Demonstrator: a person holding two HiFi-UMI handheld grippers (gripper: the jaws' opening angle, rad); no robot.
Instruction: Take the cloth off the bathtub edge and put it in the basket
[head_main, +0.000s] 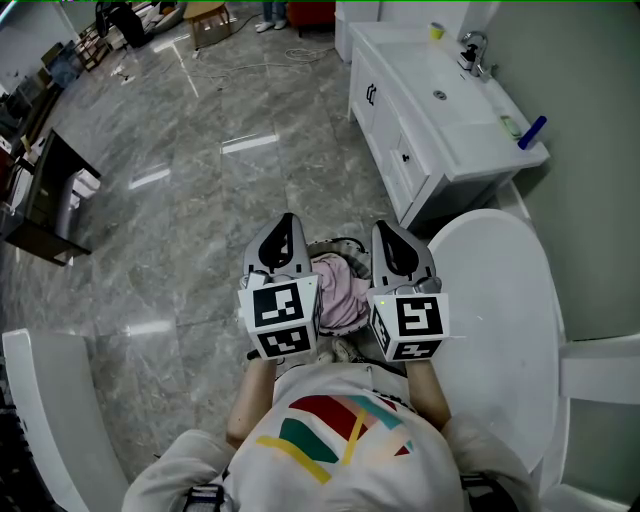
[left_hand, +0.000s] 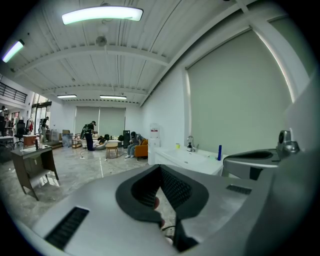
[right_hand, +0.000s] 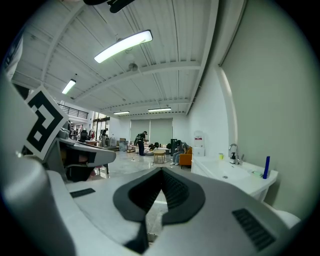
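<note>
A pink cloth (head_main: 341, 290) lies bunched in a dark-rimmed basket (head_main: 341, 244) on the floor, just in front of the person. My left gripper (head_main: 285, 224) hangs to the left of the basket and my right gripper (head_main: 386, 230) to the right, both above it and level with each other. Each one's jaws are shut with nothing between them. The white bathtub (head_main: 500, 330) curves along the right side, and its visible edge is bare. In the left gripper view the closed left gripper (left_hand: 160, 168) points across the room. The right gripper (right_hand: 161, 172) looks the same way.
A white vanity with a sink (head_main: 440, 110) stands at the back right, with a blue bottle (head_main: 532, 132) and a yellow cup (head_main: 437, 31) on it. A dark desk (head_main: 45, 200) is at the left. A white panel (head_main: 50, 400) rises at the lower left. People are far down the hall.
</note>
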